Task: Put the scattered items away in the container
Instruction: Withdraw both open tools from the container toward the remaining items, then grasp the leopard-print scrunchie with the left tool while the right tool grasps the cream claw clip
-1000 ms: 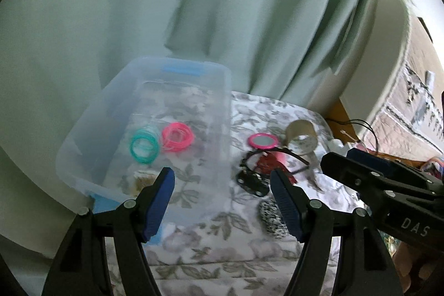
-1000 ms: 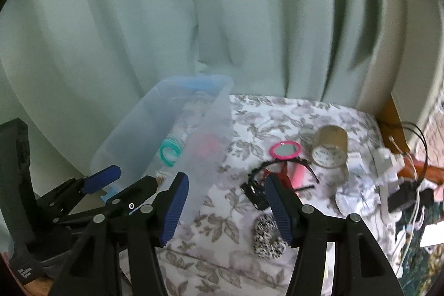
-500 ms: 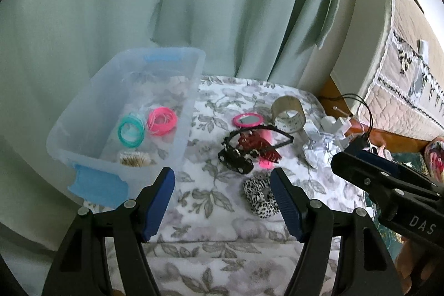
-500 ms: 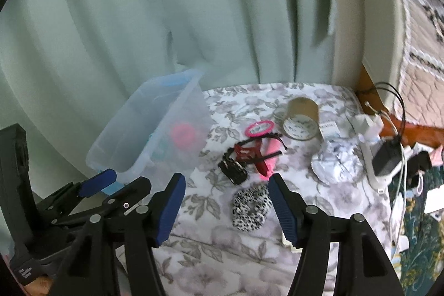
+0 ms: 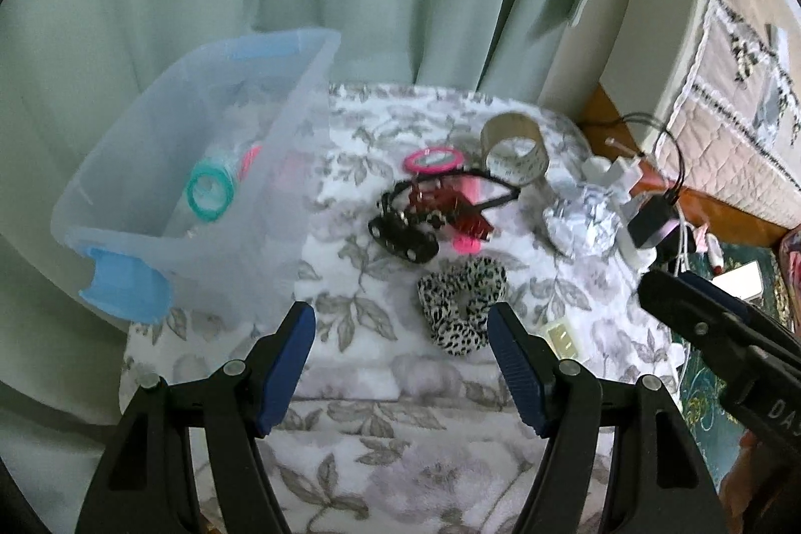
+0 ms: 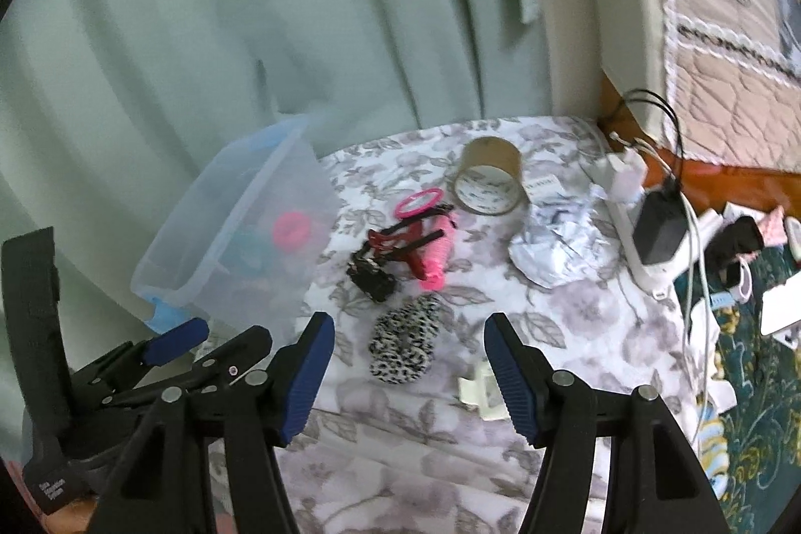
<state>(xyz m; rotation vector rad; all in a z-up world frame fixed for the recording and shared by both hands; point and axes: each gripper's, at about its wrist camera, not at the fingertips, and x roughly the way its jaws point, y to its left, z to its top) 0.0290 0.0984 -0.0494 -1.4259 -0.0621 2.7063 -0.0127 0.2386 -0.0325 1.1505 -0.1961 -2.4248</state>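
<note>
While a leopard-print fabric scrunchie (image 6: 404,350) lies just ahead between the right gripper (image 6: 408,364) jaws | both jaws apart, empty | clear plastic bin (image 5: 150,203) left of jaws holds teal ring (image 5: 210,191) | left gripper (image 5: 400,359) idle | most items remain

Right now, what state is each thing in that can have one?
Clear bin: lid off, teal rings and pink rings inside.
Leopard scrunchie: loose on the floral cloth, outside the bin.
Pink mirror: lying flat, glass up.
Tape roll: on its side.
Paper: crumpled.
Left tool: open, empty.
Right tool: open, empty.
</note>
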